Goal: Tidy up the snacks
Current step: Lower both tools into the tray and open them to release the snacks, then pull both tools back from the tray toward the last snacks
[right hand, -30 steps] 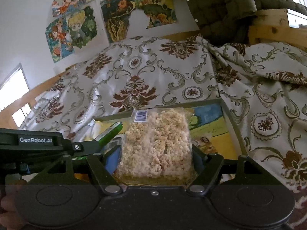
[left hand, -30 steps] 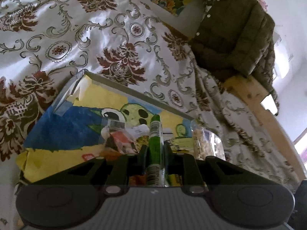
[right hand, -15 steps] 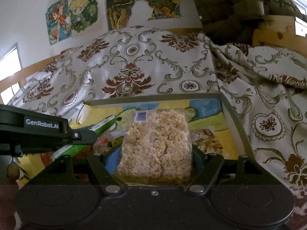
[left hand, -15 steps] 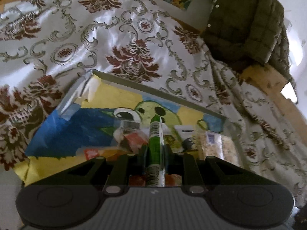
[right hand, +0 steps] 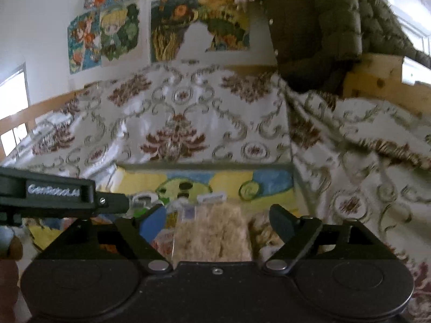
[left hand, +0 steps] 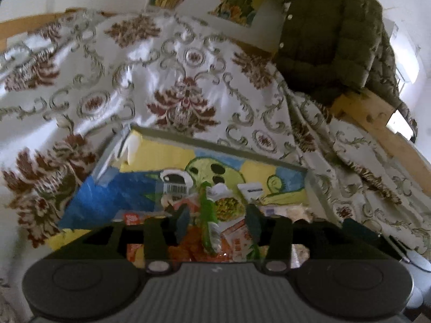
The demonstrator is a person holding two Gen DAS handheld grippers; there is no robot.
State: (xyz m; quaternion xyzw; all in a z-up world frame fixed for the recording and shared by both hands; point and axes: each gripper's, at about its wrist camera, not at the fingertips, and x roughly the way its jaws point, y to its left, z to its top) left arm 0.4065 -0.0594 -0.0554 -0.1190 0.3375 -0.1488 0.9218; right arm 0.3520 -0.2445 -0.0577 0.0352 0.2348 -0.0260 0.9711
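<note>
Having just been opened, both tools are released: the left tool around the light, slippery green stick pack, the right tool around the crushable puffed-rice bag, best gripped gently across its sides.

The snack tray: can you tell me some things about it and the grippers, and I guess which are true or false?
1. The left gripper is clamped shut on the green stick. False: its jaws have just been opening and stand apart from it.
2. The tray lies on a flowery cloth. True.
3. The puffed-rice pack sits between the right gripper's jaws. True; they have just been opening.
4. The tray's bottom is plain white. False: it shows a yellow, blue and green drawing.
5. A dark green jacket hangs behind the cloth. True.
</note>
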